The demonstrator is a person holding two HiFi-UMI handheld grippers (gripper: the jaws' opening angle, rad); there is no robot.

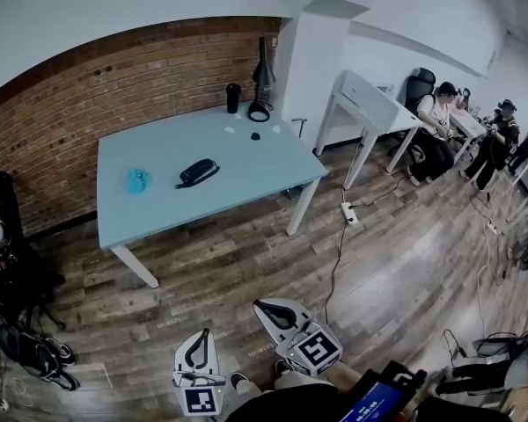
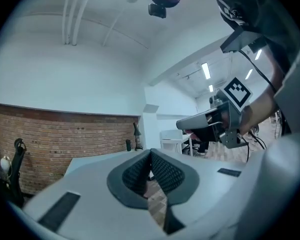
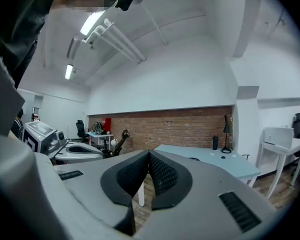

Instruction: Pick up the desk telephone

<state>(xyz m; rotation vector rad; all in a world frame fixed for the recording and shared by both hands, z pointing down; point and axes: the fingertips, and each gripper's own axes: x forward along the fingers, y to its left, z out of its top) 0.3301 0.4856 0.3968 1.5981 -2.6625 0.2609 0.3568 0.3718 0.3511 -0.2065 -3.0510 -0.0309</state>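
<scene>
Finding: the desk telephone (image 1: 198, 172) is lying on the light blue counter (image 1: 273, 170), well ahead of both tongs. A broad stretch of wooden floor (image 1: 246, 253) is separating it from them. Neither pair is anywhere near it.

Left tongs (image 1: 205, 332): the pads are pressing together, with nothing between them. They are pointing roughly forward, and the telephone is sitting almost straight ahead of their tips.

Right tongs (image 1: 258, 304): these too are drawn fully together and carrying nothing. They are riding slightly further forward than the left pair, but the telephone is lying ahead and off to their left.

Long axis: the telephone is lying slantwise to both tongs, its nearer end to the left and its farther end to the right. A teal object (image 1: 138, 180) is resting just to its left, apart from it. A desk lamp (image 1: 262, 77) and a dark cup (image 1: 233, 97) are standing beyond it, near the brick wall.

Assessment: the two pairs are standing about equally far off. The left pair is appearing better aligned; the right would be reaching across. Either pair will be needing to open and turn across the slant before closing. The approach is not yet under way.
</scene>
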